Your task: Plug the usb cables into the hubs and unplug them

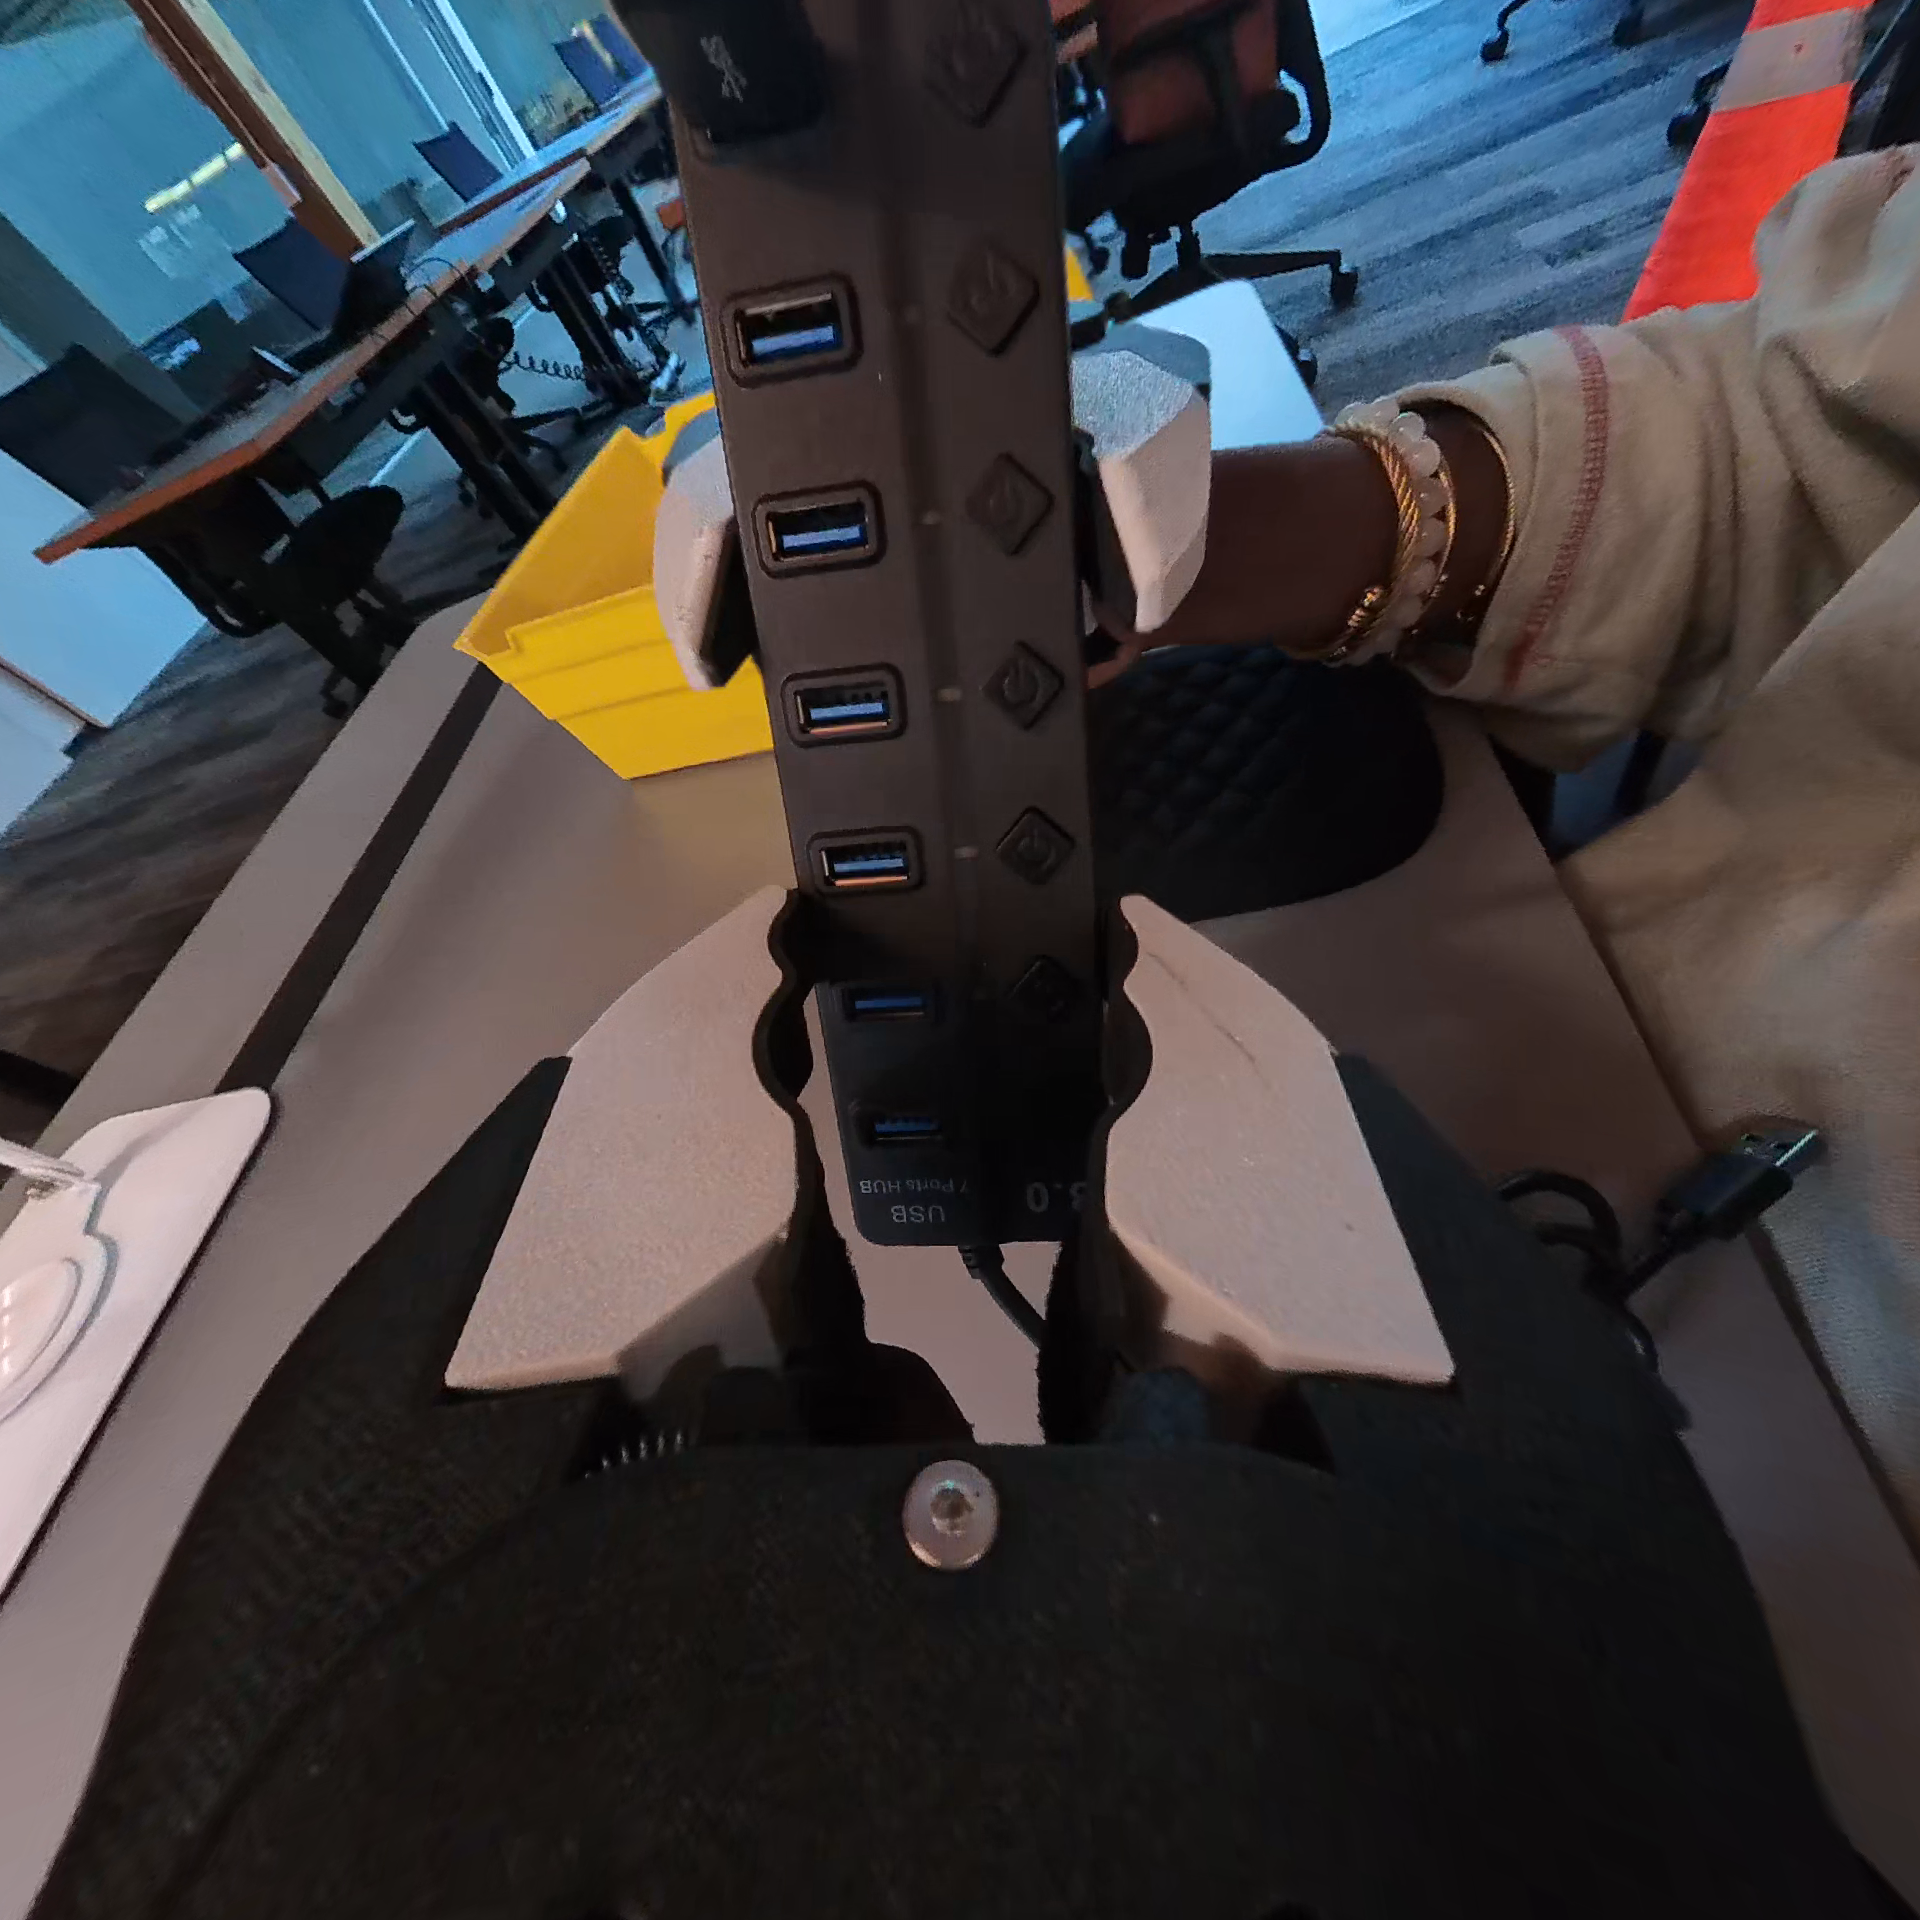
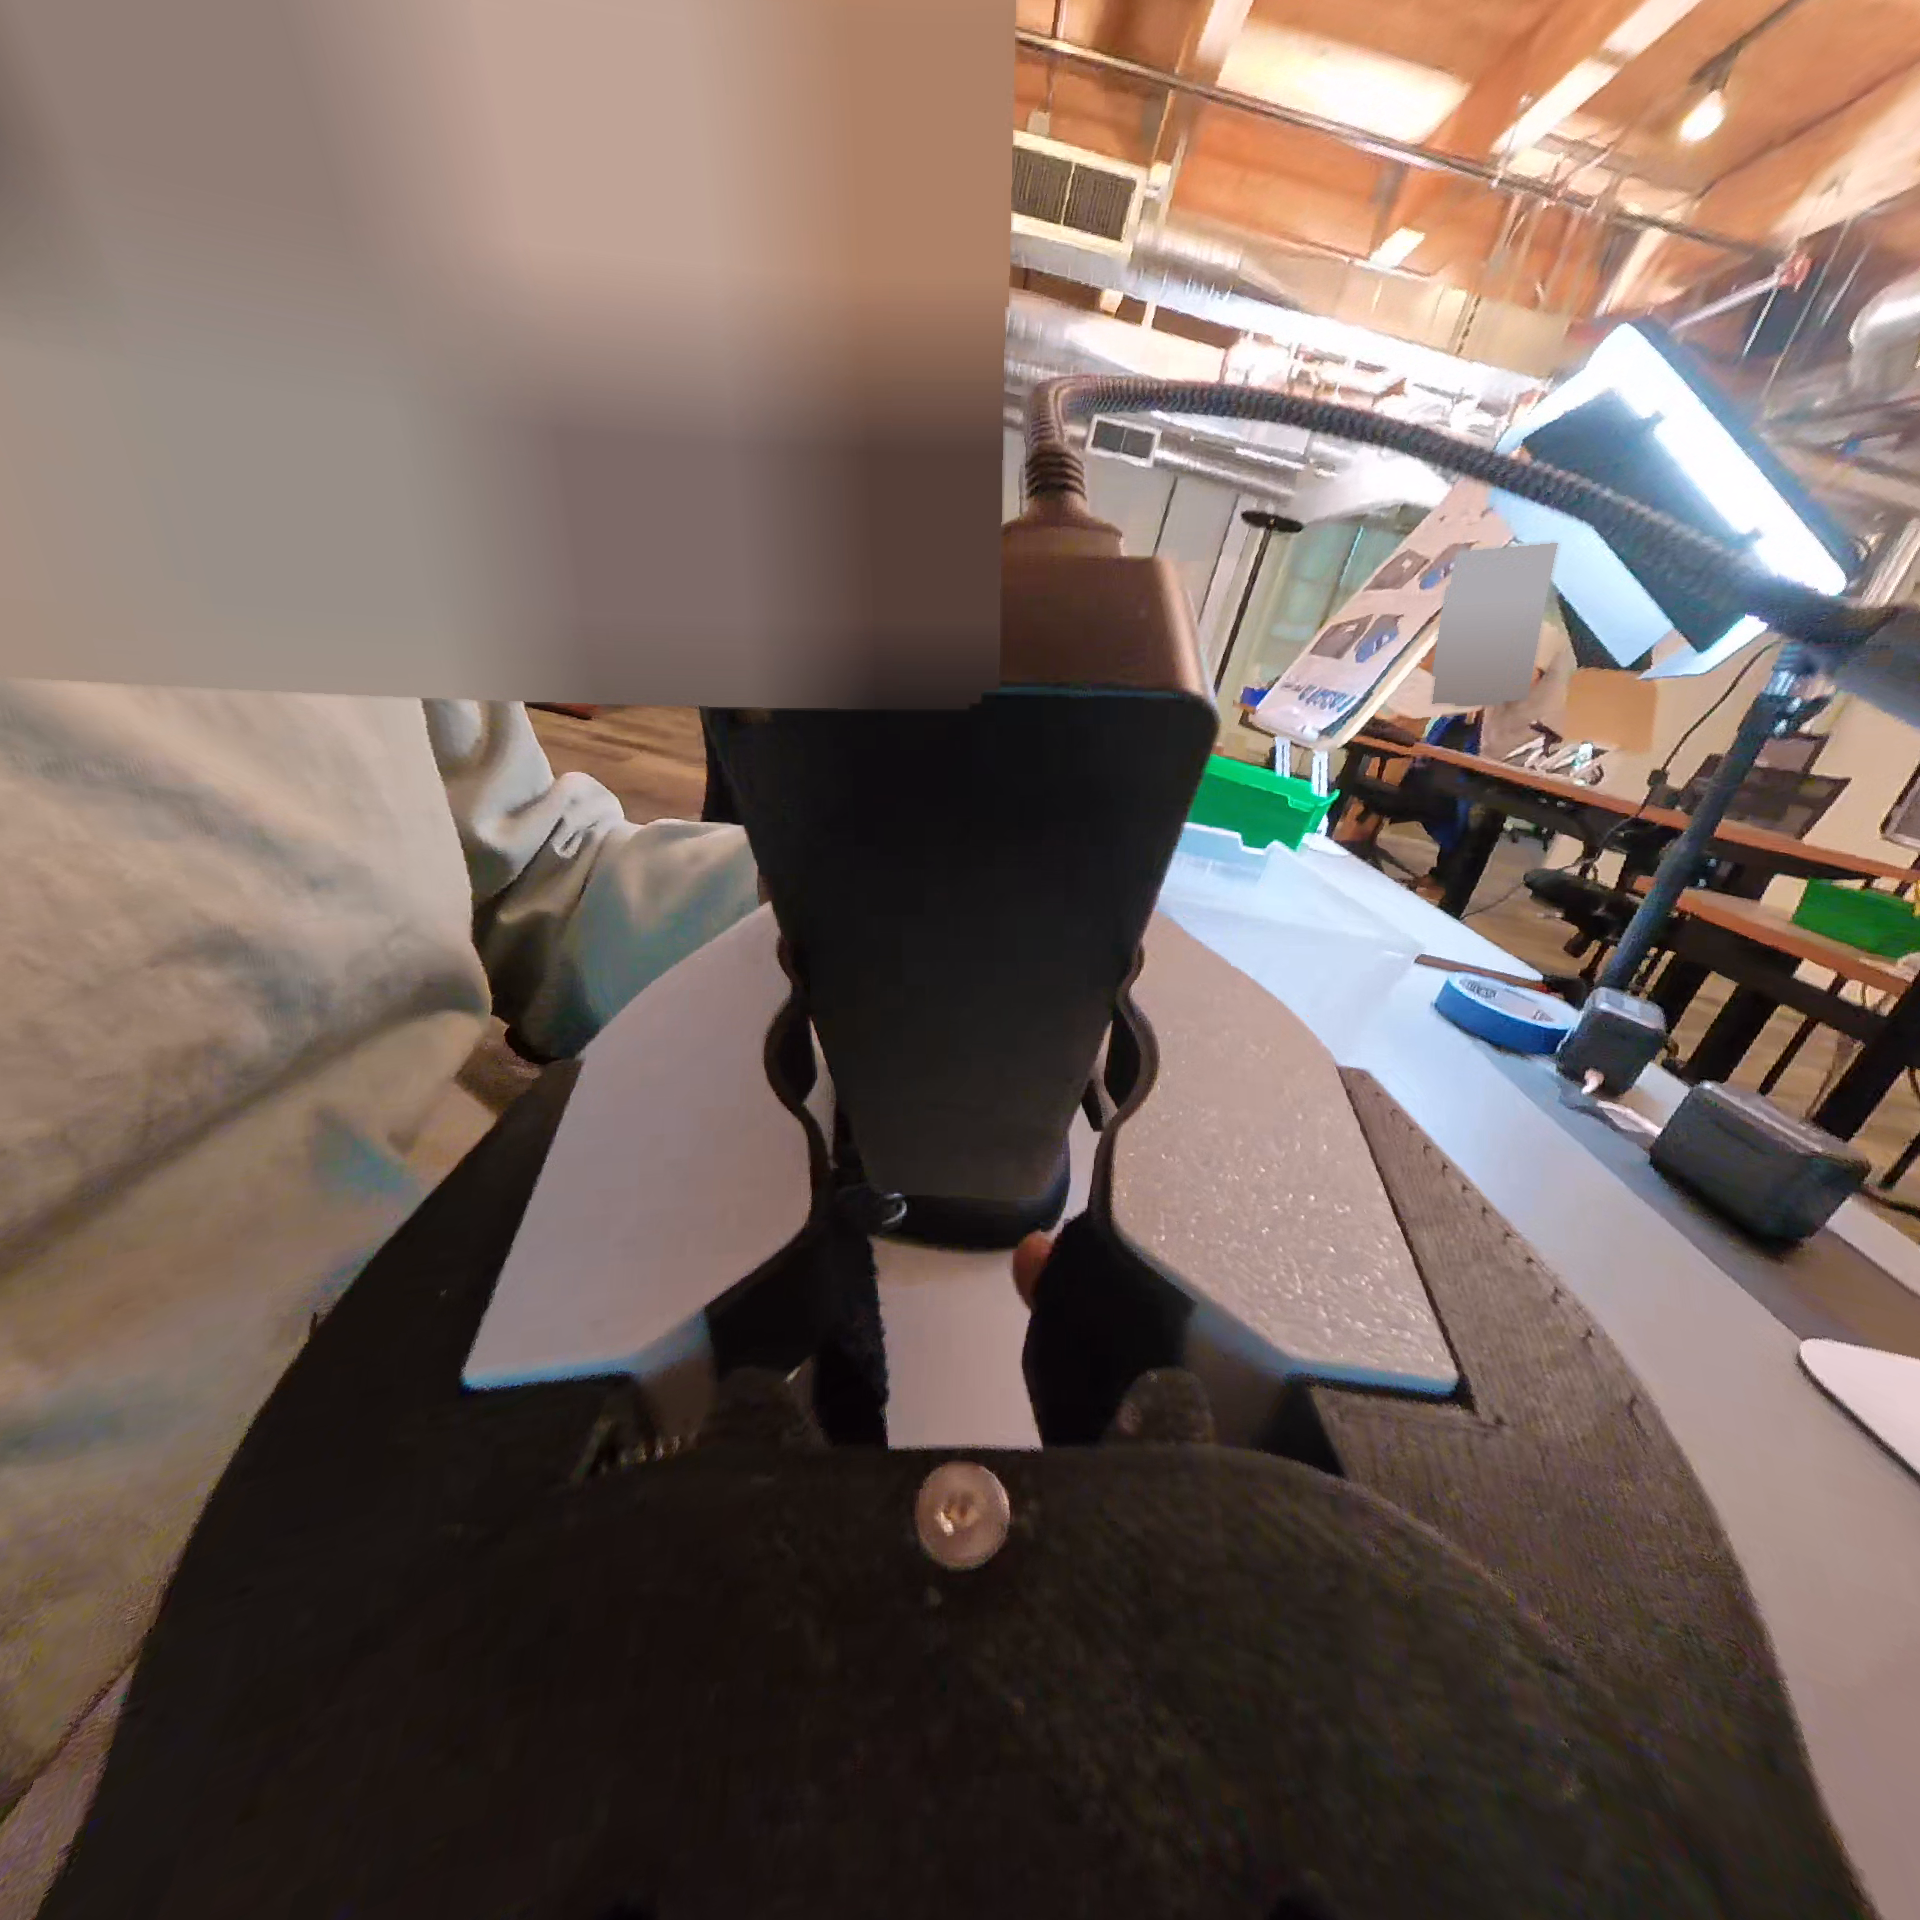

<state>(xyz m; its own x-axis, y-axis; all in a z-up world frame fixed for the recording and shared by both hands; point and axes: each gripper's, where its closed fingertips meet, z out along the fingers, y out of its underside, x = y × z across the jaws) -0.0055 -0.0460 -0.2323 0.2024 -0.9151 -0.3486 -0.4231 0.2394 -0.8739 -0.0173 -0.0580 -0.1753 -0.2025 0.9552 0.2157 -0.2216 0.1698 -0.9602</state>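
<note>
While it is held up off the grey tabletop [image 1: 499, 935], the black USB hub [image 1: 914, 644], a long strip with a row of blue-tongued ports beside a row of diamond-shaped buttons, stands nearly upright between both tools.

Item, left hand-held gripper [image 1: 951, 997]: clenched on the hub's lower end, pale fingers [image 1: 665, 1132] pressing each long edge; the hub's own thin black lead drops out of the bottom between them.

Item, right hand-held gripper [image 1: 914, 540]: seen beyond the hub in the left wrist view, clamped across its middle from the far side; its own view shows the plain black back of the hub [image 2: 966, 966] pinched between the fingertips.

Item, USB plug [image 1: 743, 62]: dark, seated in the topmost port. From behind, a braided black cable [image 2: 1455, 447] leaves the plug body at the hub's upper end and arcs away to the right.

Item, loose USB connector [image 1: 1735, 1174]: black, lying at the tabletop's right edge, apart from the hub.

Item, surroundings: yellow bin [image 1: 592, 665] behind the hub; cream sleeve [image 1: 1683, 499] and braceleted wrist to the right; blue tape roll [image 2: 1501, 1013] and two dark boxes further along the tabletop; green bin [image 2: 1257, 810] beyond.
</note>
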